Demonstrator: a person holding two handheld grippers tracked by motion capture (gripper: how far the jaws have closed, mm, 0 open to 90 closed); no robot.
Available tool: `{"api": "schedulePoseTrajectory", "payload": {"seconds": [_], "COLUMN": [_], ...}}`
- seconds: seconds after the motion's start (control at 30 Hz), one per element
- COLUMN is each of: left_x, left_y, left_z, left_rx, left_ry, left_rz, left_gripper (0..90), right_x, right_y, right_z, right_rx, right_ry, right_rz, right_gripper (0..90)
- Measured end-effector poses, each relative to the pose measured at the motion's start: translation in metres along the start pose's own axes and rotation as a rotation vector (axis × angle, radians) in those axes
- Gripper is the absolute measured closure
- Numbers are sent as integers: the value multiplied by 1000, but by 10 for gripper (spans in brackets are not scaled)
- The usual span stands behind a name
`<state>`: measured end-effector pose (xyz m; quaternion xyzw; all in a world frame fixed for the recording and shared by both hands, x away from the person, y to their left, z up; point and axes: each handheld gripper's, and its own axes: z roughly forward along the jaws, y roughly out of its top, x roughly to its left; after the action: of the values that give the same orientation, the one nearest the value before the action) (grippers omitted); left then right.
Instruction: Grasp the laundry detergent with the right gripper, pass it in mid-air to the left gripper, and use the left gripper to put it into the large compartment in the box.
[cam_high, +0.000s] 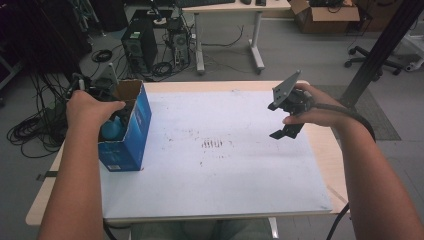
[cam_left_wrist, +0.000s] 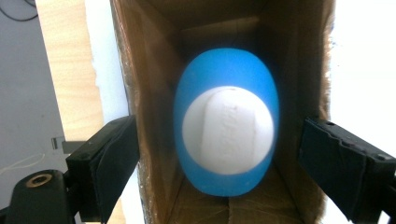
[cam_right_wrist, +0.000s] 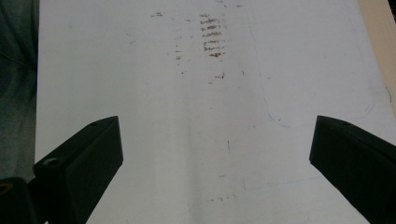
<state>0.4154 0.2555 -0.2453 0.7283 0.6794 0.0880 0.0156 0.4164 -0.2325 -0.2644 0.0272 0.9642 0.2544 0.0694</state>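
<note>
A blue oval thing (cam_left_wrist: 226, 126) with a white oval cap lies inside an open blue cardboard box (cam_high: 131, 131) at the left of the white board. In the left gripper view my left gripper (cam_left_wrist: 217, 140) points down into the box, its jaws spread wide on either side of the blue thing and not touching it. In the high view the person's left hand (cam_high: 92, 107) covers that gripper above the box mouth. My right gripper (cam_high: 286, 131) hangs open above the right part of the board, and the right gripper view (cam_right_wrist: 215, 135) has nothing between its jaws.
The white board (cam_high: 215, 165) lies on a wooden table (cam_high: 334, 165) and bears brown smudges (cam_high: 212, 144) at its middle. Beyond the table stand computer towers (cam_high: 140, 47), floor cables (cam_high: 30, 130), a desk (cam_high: 230, 30) and a black post (cam_high: 380, 50).
</note>
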Motion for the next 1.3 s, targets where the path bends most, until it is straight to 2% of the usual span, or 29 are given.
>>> {"api": "schedulePoseTrajectory", "payload": {"seconds": [0.23,0.43,0.57,0.67,0.77,0.9,1.07,1.23,1.3], "left_x": [-1,-8,-13,-18,-25,-36,-54,-75,-83], "left_y": [-1,0,2,4,7,11,15,17,18], "left_z": [-13,-29,-40,-49,-58,-76,-94,-105,-107], "left_rx": [-16,-41,-43,-60,-69,-102,-117,-139,-145], "left_ry": [-13,-56,-47,-44,-31,-33,-43,-93,-90], "left_rz": [24,88,119,159,224,321,469,581,617], "left_gripper": [85,48,48,48,49,48,46,47,47], "right_x": [0,1,1,1,1,1,0,0,0], "right_y": [1,2,3,2,2,1,-1,-3,-4], "right_z": [0,0,-1,-2,-2,-1,0,-1,-2], "right_rx": [3,2,4,7,8,9,10,13,15], "right_ry": [0,0,-1,-3,-5,-6,-7,-8,-8], "right_rz": [0,-2,-3,0,0,0,4,10,13], "right_gripper": [27,27,27,27,27,27,27,27,27]}}
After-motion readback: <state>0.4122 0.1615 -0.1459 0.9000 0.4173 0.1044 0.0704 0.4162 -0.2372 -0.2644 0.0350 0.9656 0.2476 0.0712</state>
